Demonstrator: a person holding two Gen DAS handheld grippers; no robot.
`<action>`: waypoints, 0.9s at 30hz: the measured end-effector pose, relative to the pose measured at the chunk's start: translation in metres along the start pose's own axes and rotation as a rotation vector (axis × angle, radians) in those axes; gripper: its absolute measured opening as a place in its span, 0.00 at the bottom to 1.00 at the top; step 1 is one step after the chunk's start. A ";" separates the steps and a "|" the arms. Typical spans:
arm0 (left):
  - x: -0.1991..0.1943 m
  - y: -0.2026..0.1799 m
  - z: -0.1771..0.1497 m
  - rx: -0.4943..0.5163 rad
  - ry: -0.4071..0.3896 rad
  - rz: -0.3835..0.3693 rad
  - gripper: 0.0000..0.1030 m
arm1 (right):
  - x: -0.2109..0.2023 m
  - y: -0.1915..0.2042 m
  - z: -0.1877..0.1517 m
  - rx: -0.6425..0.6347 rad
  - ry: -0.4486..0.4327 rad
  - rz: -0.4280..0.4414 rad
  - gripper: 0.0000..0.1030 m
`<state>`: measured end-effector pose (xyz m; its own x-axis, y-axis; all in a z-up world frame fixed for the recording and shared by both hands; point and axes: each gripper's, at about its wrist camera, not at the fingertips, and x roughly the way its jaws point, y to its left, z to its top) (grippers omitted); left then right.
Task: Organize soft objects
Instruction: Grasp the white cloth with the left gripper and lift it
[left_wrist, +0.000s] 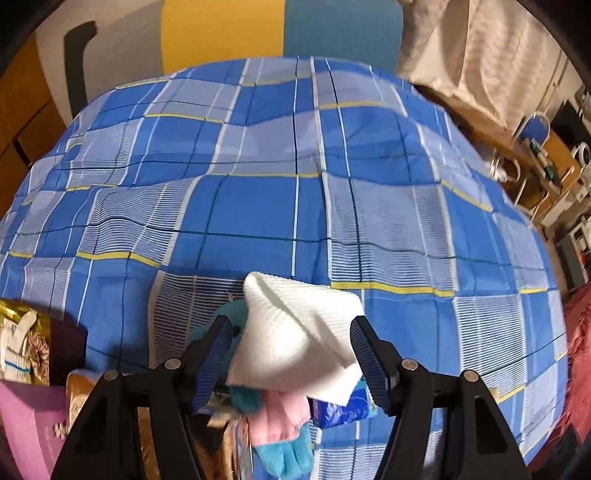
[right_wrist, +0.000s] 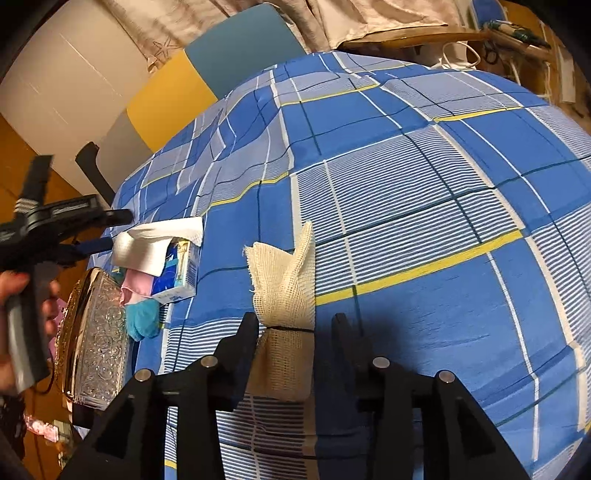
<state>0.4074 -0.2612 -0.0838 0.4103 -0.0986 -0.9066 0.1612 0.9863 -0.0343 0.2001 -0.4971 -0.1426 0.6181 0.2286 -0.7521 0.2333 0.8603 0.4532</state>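
White and ribbed, the one folded cloth (left_wrist: 295, 332) you have under your left gripper (left_wrist: 290, 354) sits between its two blue ridged pads, and those pads stand spread wide, the right one touching or just beside the cloth's corner, the left one clear of it, so you are not pinching it. It lies on top of a small heap at the near left edge of the bed: one pink cloth (left_wrist: 282, 417), one teal fuzzy glove (left_wrist: 284, 458) and one blue-and-white tissue packet (right_wrist: 181, 273), all touching one another. From your right wrist view the same white cloth drapes over that packet. Your second soft thing is one cream gauze bundle (right_wrist: 284, 280), open-weave, tied round its middle by a dark band, its upper end flaring into two loose flaps; it lies on the checked blue bedsheet (right_wrist: 424, 184), apart from the heap. Your right gripper (right_wrist: 295, 332) has its two black fingers parted on either side of the gauze, the left finger right against it, the right finger standing off, so nothing is clamped. Beside the heap stands one gold embossed tin (right_wrist: 92, 332), tilted on edge. Your left hand (right_wrist: 14, 291) shows at the left of the right view, wrapped round the gripper's handle.
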 end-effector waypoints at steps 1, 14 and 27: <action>0.003 -0.002 0.000 0.014 0.006 -0.003 0.65 | 0.000 0.001 0.000 -0.002 0.002 0.000 0.40; -0.021 0.000 -0.008 0.051 -0.071 -0.073 0.06 | 0.002 0.001 -0.003 0.015 0.015 0.018 0.40; -0.106 0.048 -0.018 -0.060 -0.208 -0.262 0.05 | 0.004 -0.002 -0.005 0.050 0.026 0.060 0.33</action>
<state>0.3555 -0.2005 0.0029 0.5369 -0.3684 -0.7590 0.2351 0.9293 -0.2848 0.1989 -0.4954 -0.1487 0.6126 0.2915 -0.7346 0.2342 0.8208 0.5210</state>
